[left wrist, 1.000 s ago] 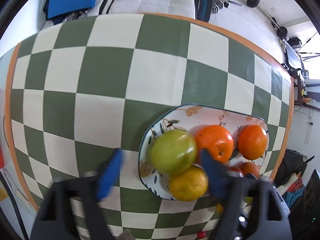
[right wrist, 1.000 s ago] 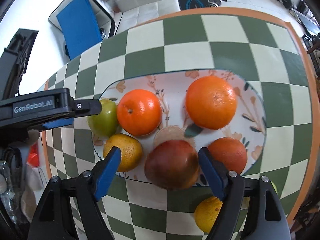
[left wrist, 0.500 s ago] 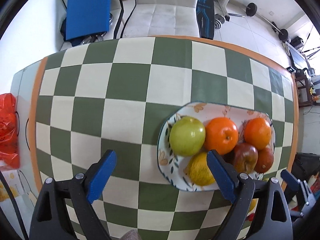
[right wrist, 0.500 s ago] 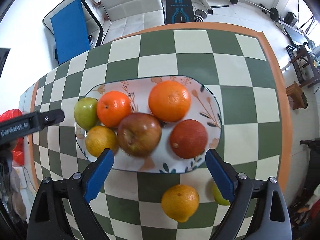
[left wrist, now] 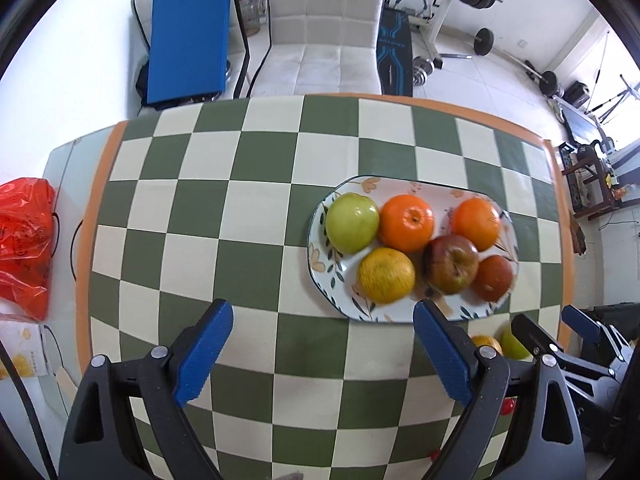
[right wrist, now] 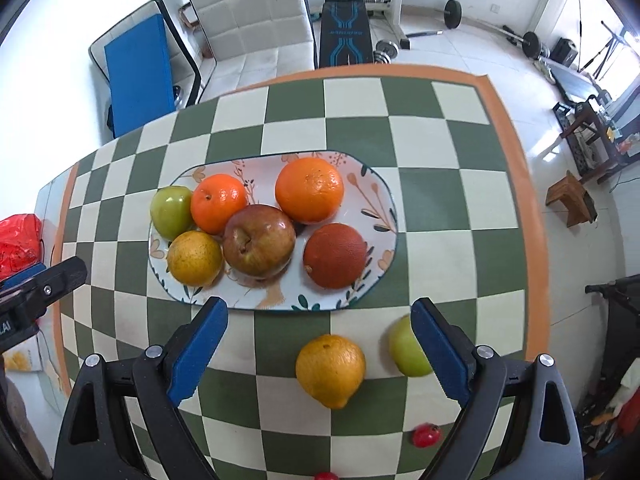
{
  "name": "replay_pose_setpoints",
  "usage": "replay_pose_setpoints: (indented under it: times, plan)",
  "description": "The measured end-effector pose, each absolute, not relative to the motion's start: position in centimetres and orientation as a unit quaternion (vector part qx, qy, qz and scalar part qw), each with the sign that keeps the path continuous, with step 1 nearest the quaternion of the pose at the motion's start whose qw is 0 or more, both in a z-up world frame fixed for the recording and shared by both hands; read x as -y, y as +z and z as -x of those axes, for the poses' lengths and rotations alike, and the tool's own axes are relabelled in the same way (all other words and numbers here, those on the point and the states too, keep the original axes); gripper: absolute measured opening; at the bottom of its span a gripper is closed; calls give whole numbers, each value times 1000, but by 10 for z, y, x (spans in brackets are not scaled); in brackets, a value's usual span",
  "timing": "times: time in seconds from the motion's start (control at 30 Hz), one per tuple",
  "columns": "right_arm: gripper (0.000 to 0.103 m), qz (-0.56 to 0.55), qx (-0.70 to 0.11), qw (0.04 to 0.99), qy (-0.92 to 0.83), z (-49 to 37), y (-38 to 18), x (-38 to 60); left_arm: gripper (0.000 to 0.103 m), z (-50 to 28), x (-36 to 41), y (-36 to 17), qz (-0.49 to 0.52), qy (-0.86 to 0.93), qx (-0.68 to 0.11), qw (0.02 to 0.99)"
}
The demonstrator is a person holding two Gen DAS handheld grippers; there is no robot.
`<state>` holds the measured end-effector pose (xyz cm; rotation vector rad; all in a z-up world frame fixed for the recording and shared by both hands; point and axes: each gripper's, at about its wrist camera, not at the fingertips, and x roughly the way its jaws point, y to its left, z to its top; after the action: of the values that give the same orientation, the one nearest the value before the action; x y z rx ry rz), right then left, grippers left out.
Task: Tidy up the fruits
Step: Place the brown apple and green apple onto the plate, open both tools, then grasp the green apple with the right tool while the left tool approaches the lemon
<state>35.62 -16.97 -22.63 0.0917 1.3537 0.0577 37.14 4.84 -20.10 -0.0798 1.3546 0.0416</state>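
An oval flowered plate on the checked table holds several fruits: a green apple, two oranges, a red apple, a yellow citrus and a dark red-orange fruit. In front of the plate on the cloth lie a yellow lemon, a green apple and two small red fruits. My right gripper is open above the lemon. My left gripper is open over bare cloth, left of the plate.
The table's orange border runs close on the right. A red plastic bag lies off the left end. Beyond the far edge stand a white chair, a blue-padded chair and gym gear.
Both grippers have pulled back and up from the plate, which now looks smaller. The red apple that sat between my right fingers now lies on the plate. The lemon and green apple came into view.
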Motion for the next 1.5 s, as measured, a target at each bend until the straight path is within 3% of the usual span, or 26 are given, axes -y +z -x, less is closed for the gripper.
replay_pose_setpoints:
  times: [1.0, 1.23, 1.3, 1.37, 1.5]
  plan:
    - [95, -30, -483, 874, 51, -216, -41, 188, 92, -235, -18, -51, 16, -8, -492, 871]
    - [95, -50, -475, 877, 56, -207, -35, 192, 92, -228, -16, -47, 21, -11, -490, 871]
    - [103, -58, -467, 880, 63, -209, -39, 196, 93, -228, -15, -48, 22, -7, -490, 871]
    - [103, -68, -465, 880, 68, -215, -49, 205, 103, -233, -13, -54, 15, -1, -496, 868]
    - [103, -113, -512, 850, 53, -241, -95, 233, 103, -251, -7, -80, 1, 20, -516, 857]
